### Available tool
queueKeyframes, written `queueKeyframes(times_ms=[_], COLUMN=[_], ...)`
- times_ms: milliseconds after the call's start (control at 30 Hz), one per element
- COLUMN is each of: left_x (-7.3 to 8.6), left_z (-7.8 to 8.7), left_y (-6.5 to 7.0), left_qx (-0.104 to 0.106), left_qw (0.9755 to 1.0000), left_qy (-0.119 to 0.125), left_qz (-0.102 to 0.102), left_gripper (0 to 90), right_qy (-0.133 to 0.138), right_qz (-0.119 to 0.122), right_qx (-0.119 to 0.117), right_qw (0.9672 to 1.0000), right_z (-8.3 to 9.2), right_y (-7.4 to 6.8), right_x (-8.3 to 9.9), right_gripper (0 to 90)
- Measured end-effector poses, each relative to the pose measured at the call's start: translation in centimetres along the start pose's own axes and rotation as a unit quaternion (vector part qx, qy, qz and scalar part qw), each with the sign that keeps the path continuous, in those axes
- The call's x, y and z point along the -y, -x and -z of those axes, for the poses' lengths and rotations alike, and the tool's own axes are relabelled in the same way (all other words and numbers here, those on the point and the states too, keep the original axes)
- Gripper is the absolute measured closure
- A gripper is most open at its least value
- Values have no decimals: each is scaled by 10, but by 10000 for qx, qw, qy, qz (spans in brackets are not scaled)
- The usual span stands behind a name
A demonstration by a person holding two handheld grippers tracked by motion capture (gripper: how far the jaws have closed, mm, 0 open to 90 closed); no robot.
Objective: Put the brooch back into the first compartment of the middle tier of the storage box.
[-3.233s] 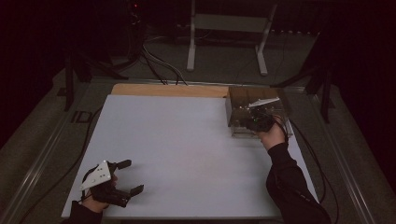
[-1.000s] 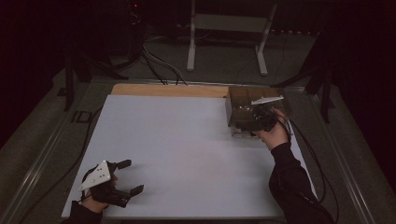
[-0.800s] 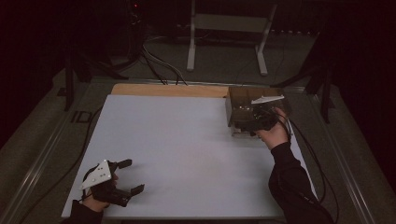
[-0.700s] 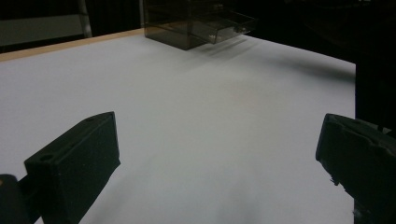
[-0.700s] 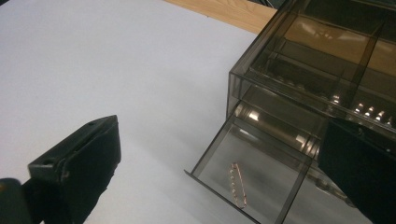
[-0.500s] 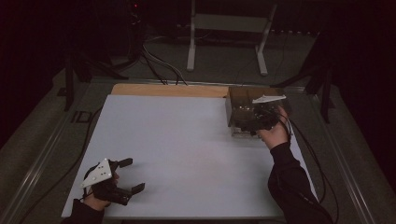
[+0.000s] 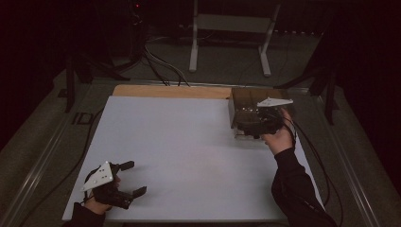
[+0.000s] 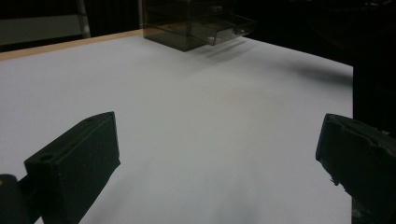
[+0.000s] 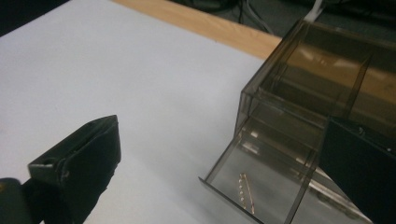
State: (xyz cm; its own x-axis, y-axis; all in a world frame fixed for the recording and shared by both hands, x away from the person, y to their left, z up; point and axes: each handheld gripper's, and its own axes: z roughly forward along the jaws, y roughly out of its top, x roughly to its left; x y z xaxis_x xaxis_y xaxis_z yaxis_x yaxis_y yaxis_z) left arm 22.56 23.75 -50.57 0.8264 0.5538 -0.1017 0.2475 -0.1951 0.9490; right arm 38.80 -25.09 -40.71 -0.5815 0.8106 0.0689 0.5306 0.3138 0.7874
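Note:
A smoked clear drawer box [image 7: 247, 103] stands at the back right of the white mat [image 7: 189, 142], its bottom drawer [image 9: 261, 186] pulled out toward me. A small pale strip [image 9: 246, 192] lies on the drawer floor. My right gripper [image 7: 255, 128] hovers at the drawer's front. Its jaws have just been opening and now stand open, with the drawer's front part between them and untouched. My left gripper [image 7: 136, 178] rests near the mat's front left corner, open and holding nothing. The box [image 8: 196, 23] shows far off in the left gripper view.
A wooden strip [image 7: 170, 91] runs along the mat's back edge. Beyond it are cables [image 7: 161, 66] and a white stand [image 7: 227, 28] on the floor. A cable [image 7: 312, 156] trails from the right gripper past the mat's right edge.
The right hand has shifted slightly at the drawer box. The left gripper has stayed put.

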Motion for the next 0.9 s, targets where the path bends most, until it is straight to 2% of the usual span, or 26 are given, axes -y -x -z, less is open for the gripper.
queueKeyframes(times_ms=[333, 400, 500, 633, 900], left_x=[2, 2, 1, 1, 1], left_z=[4, 4, 5, 5, 6], left_y=[0, 0, 1, 2, 1], left_qx=[-53, -52, -67, -51, -61], left_qw=[10000, 10000, 10000, 10000, 10000], left_qy=[-2, 4, 40, 22, 34], left_qz=[1, 0, -9, -18, -25], left_gripper=[3, 3, 3, 3, 3], right_qy=[328, 331, 381, 408, 399], right_qz=[32, 15, 54, 88, -63], right_qx=[-67, -78, 30, 18, -50], right_qw=[9994, 9994, 9993, 9991, 9992], right_z=[13, 13, 16, 18, 19], right_y=[-6, -7, -10, -12, -12], right_x=[8, 9, 16, 22, 47], right_gripper=[0, 0, 0, 0, 0])
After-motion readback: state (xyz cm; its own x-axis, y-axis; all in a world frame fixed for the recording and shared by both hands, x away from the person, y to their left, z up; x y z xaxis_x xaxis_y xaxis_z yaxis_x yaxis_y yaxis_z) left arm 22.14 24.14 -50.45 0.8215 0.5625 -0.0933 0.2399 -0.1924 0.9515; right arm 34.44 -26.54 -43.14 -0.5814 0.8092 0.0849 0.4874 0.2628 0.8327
